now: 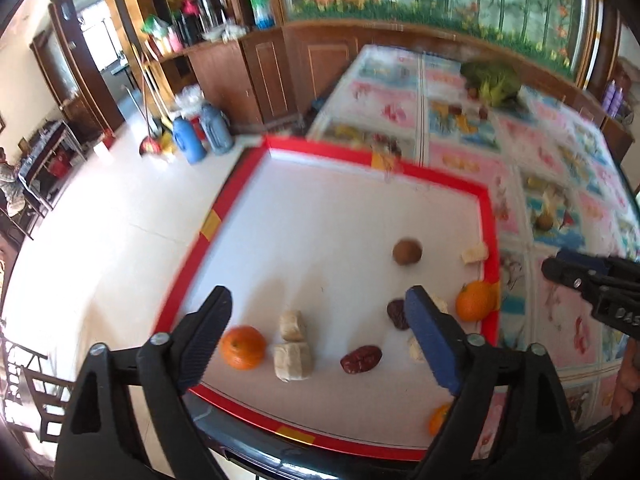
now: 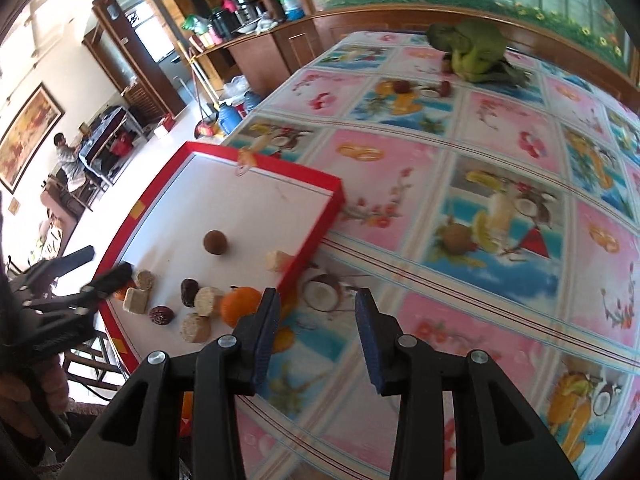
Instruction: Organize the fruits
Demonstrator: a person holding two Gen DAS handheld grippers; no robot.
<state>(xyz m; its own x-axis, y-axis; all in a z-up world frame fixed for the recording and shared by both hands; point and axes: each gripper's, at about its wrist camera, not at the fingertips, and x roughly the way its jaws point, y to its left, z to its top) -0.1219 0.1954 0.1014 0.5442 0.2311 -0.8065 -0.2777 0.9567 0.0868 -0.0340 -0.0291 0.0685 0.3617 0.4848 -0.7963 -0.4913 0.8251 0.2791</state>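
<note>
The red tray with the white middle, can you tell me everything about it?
The red tray is a shallow square box with a red rim and a plain white floor, maybe cardboard, with yellow tape patches on the rim. It lies flat at the table's corner on the flowery tablecloth. Inside lie oranges, dark red dates, beige cakes and a brown ball. Neither gripper's jaws touch it.

A bench covered in a glossy pink-and-blue fruit-print cloth [image 2: 472, 184] is carrying a shallow red-rimmed white tray [image 2: 320, 216] at its left near corner. A bunch of green leafy vegetables [image 2: 476, 56] is lying at the far side, with two small dark red fruits [image 2: 444, 88] sitting just beside it on the cloth.
</note>
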